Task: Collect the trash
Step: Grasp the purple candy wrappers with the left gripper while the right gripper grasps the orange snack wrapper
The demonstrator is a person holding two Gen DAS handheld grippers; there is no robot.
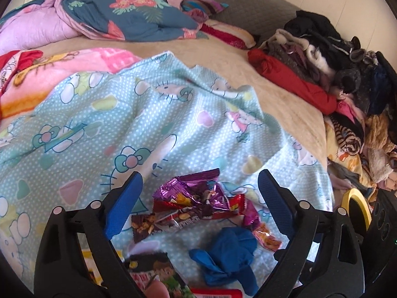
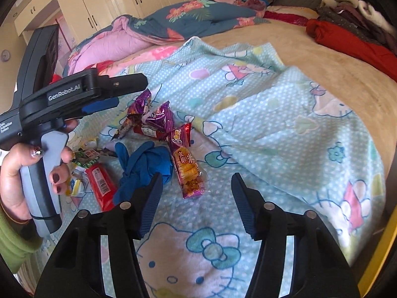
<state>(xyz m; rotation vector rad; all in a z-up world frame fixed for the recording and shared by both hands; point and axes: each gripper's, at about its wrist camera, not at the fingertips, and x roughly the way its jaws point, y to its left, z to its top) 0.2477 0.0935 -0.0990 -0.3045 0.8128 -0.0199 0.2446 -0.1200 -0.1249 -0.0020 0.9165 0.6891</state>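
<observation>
The trash [image 1: 198, 206] lies in a loose cluster on the pale blue cartoon blanket [image 1: 124, 114] spread over the bed [image 1: 285, 94], so it sits on soft, rumpled cloth rather than anything firm. In the left wrist view the left hand-held gripper [image 1: 199, 196] has its jaws spread wide, with the purple foil wrapper [image 1: 191, 186] and the red snack wrapper [image 1: 186, 213] lying between its blue pads [image 1: 124, 203]; nothing is pressed yet, which suggests it is lining up to close on that crumpled pile. The blue glove [image 1: 228, 250] sits nearer the camera, just below those wrappers.

In the right wrist view the right hand-held gripper [image 2: 197, 203] hangs with jaws parted and nothing between them, above bare blanket. The orange snack packet [image 2: 187, 168] lies just ahead of it, with the glove beside its left finger. It probably aims at one of these. A person's hand [image 2: 27, 173] grips the handle of the left tool at the far left. A red box [image 2: 103, 186] and small paper scraps [image 2: 79, 183] lie beside that hand.
</observation>
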